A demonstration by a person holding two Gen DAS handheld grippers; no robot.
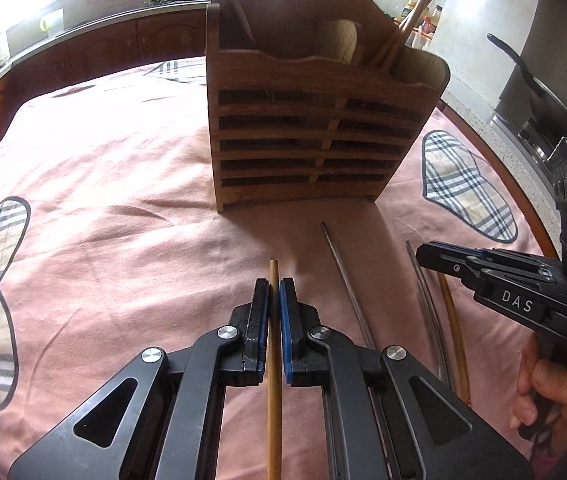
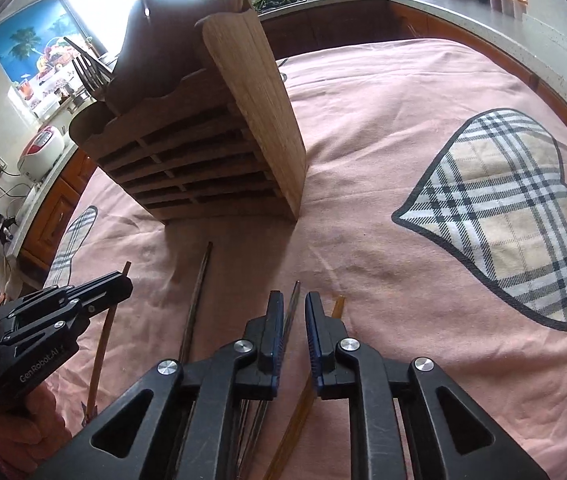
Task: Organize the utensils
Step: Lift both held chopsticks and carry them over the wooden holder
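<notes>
A wooden utensil holder (image 1: pixel 307 136) stands on the pink cloth; it also shows in the right wrist view (image 2: pixel 203 152), with forks (image 2: pixel 87 72) and chopsticks (image 1: pixel 411 24) in it. My left gripper (image 1: pixel 274 292) is shut on a bamboo chopstick (image 1: pixel 274 380) lying on the cloth. My right gripper (image 2: pixel 294 312) is partly open, low over a metal chopstick (image 2: pixel 292 312) between its fingers and a bamboo chopstick (image 2: pixel 337 306) beside them. Another metal chopstick (image 1: pixel 343 276) (image 2: pixel 199 292) lies between the grippers.
The pink cloth (image 1: pixel 103 184) with plaid heart patches (image 2: pixel 515 216) covers the table. Kitchen counters (image 1: pixel 83 28) run behind, with a wok (image 1: pixel 543 92) on a stove at right and a rice cooker (image 2: pixel 41 148) at left.
</notes>
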